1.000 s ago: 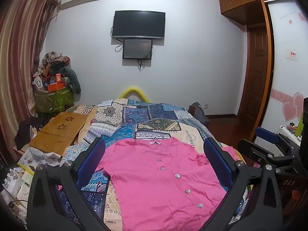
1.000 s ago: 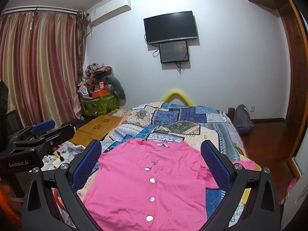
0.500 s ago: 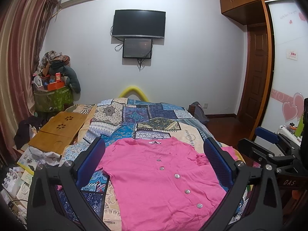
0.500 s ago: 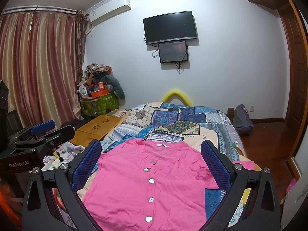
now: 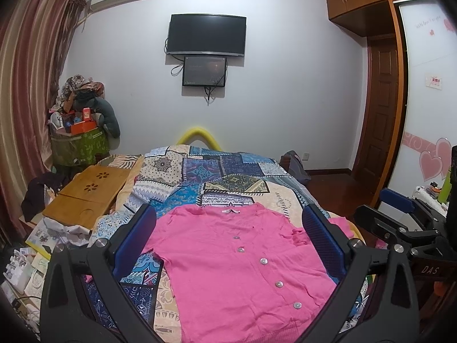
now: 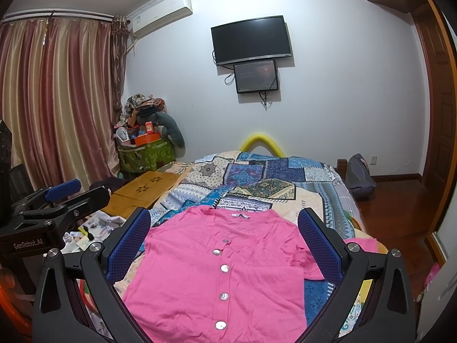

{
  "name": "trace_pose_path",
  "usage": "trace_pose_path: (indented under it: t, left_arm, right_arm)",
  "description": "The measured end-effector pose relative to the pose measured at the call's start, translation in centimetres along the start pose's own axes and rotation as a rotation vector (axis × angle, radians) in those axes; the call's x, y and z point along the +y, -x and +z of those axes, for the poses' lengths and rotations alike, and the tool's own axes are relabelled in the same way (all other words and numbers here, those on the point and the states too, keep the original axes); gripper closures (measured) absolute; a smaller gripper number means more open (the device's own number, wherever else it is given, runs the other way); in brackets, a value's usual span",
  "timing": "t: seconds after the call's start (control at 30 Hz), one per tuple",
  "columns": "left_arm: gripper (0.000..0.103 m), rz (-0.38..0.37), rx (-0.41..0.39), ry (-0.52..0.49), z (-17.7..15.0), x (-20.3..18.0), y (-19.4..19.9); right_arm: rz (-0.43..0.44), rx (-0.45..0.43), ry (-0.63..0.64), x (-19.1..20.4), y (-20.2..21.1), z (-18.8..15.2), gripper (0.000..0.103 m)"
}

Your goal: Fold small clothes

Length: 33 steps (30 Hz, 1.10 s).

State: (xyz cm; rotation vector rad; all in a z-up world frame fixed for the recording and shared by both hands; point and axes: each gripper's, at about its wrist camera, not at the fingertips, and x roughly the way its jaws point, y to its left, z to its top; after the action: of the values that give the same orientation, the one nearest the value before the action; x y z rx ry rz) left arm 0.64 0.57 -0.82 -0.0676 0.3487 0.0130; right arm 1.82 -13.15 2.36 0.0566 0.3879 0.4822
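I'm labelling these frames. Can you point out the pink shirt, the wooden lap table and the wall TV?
pink shirt (image 6: 185, 257): right wrist view, chest left of buttons.
wooden lap table (image 5: 88, 197): left wrist view, tabletop middle.
TV (image 6: 251, 38): right wrist view, screen centre.

Pink cardigan (image 5: 234, 260) with pale, silvery buttons (image 6: 225, 268), lying between the blue-padded jaws in both views. Beyond the jaws: patchwork quilt (image 5: 217, 177) in blue, cream and navy geometric prints. Left of the jaws: striped maroon-gold curtains (image 6: 54, 100), green patterned bin (image 5: 78, 145), possibly leaf-printed.
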Motion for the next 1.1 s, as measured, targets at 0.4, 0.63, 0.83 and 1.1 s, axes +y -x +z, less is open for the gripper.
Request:
trace_pose_path:
  t: [0.4, 0.63, 0.83, 1.1]
  left_arm:
    - [0.0, -0.002, 0.009, 0.005, -0.02, 0.24, 0.04]
    - [0.0, -0.002, 0.011, 0.006, -0.04, 0.35, 0.07]
    - [0.0, -0.002, 0.014, 0.005, -0.05, 0.39, -0.02]
    - [0.0, 0.002, 0.015, 0.005, -0.1, 0.28, -0.23]
  right_arm:
    - [-0.001, 0.001, -0.001, 0.1, 0.1, 0.05, 0.001]
    - [-0.001, 0.001, -0.002, 0.1, 0.1, 0.07, 0.001]
    - [-0.001, 0.0, -0.001, 0.1, 0.12, 0.11, 0.001]
    - [0.001, 0.006, -0.001, 0.11, 0.09, 0.08, 0.001]
